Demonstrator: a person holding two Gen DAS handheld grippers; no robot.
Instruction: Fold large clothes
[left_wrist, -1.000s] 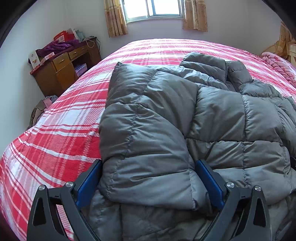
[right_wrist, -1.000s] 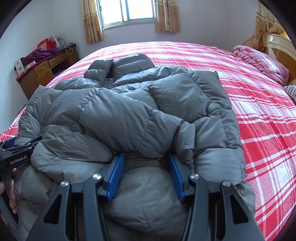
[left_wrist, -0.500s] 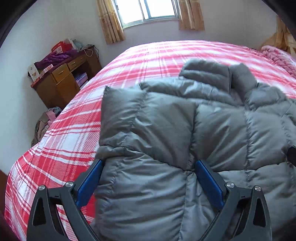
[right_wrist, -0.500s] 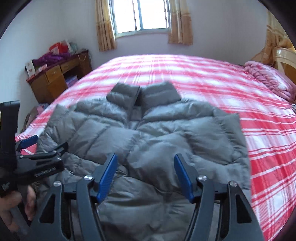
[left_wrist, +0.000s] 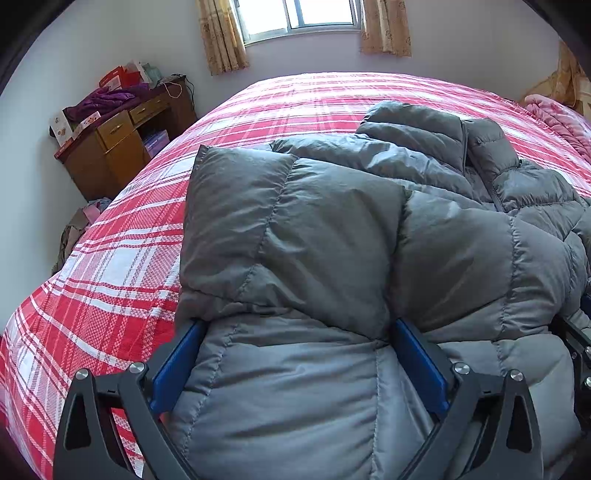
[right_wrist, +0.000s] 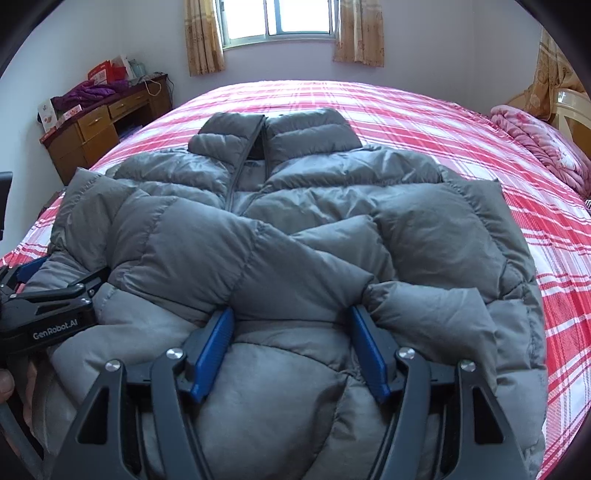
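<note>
A grey puffer jacket (right_wrist: 295, 229) lies front up on the red plaid bed (right_wrist: 424, 110), collar toward the window. Both sleeves are folded in and cross over its chest. My right gripper (right_wrist: 291, 310) stands open over the near hem. Its blue fingertips are tucked under the edge of the crossed sleeves, and loose jacket bulges between them. My left gripper (left_wrist: 297, 325) is spread wide at the jacket's left side, with the left sleeve's cuff (left_wrist: 280, 258) draped over its fingertips and the hem puffing up between them. From the right wrist view the left gripper (right_wrist: 55, 273) shows at the left edge.
A wooden desk (right_wrist: 96, 129) piled with clothes and boxes stands against the left wall. A pink blanket (right_wrist: 535, 140) lies at the bed's right side by the headboard. Clothes lie on the floor (left_wrist: 74, 229) beside the bed. Curtains flank the far window.
The right gripper's jaws have widened and let go of the bunched jacket. Both grippers have drawn back toward the hem. The sleeves now lie flatter across the jacket.
</note>
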